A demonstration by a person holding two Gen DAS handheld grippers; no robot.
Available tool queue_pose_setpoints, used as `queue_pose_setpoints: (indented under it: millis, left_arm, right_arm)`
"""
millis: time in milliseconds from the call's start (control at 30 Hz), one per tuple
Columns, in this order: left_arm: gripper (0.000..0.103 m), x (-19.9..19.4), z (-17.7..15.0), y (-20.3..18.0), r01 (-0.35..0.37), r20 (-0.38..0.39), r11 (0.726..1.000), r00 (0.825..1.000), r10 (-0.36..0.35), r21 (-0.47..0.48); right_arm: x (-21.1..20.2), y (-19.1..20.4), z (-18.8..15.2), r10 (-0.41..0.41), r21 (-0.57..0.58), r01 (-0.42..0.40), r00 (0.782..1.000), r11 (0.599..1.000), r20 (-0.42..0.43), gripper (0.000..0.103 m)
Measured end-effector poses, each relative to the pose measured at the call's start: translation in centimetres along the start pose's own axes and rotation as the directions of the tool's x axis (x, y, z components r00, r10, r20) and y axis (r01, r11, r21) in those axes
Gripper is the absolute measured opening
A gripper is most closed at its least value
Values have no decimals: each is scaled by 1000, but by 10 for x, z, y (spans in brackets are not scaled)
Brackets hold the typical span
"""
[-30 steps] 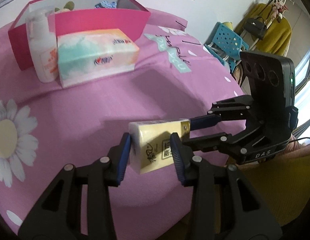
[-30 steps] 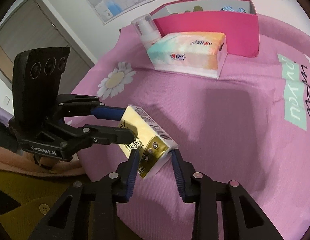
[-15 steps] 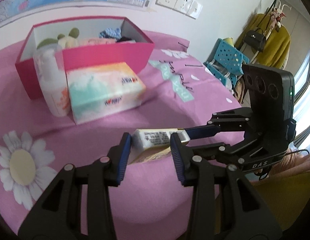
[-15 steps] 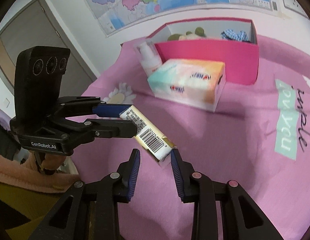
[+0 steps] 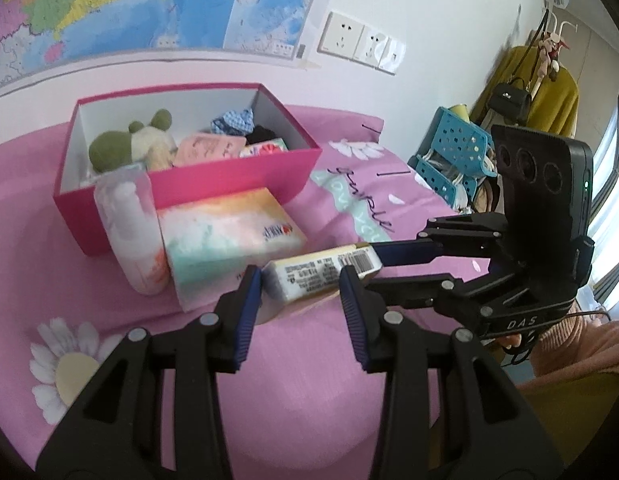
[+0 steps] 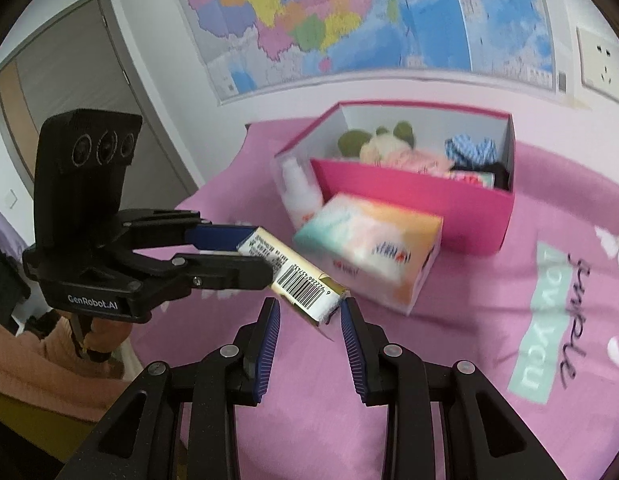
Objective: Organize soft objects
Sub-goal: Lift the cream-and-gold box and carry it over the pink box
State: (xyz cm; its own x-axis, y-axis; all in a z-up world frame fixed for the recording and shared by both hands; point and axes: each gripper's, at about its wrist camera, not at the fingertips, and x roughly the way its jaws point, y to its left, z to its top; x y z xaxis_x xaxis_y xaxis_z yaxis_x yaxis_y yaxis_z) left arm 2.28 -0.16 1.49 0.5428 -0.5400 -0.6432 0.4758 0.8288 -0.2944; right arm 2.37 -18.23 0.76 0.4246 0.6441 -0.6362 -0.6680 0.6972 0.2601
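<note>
Left gripper (image 5: 301, 292) and right gripper (image 5: 373, 266) each clamp an end of the yellow tissue pack (image 5: 321, 270), held in the air above the pink bedspread (image 5: 269, 380), near the pink box (image 5: 237, 176) (w/ plush toys inside). We'd judge: keep both grips even, carry level to the box, then release one side at a time.

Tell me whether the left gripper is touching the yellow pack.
Touching. The right wrist view shows the left gripper with both fingers closed on one end of the yellow pack, which sticks out from between them.
</note>
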Motion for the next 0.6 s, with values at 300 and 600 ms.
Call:
queue_pose_setpoints:
  millis: [300, 600]
  left_arm:
    - [42, -6, 16, 2, -11, 43, 1000, 999, 11, 17]
    - [42, -16, 35, 9, -13, 92, 1000, 996, 12, 13]
  right_arm:
    - [-4, -5, 23, -19, -14, 20, 998, 1000, 52, 32]
    - [-11, -7, 46, -20, -40, 24, 995, 999, 95, 32]
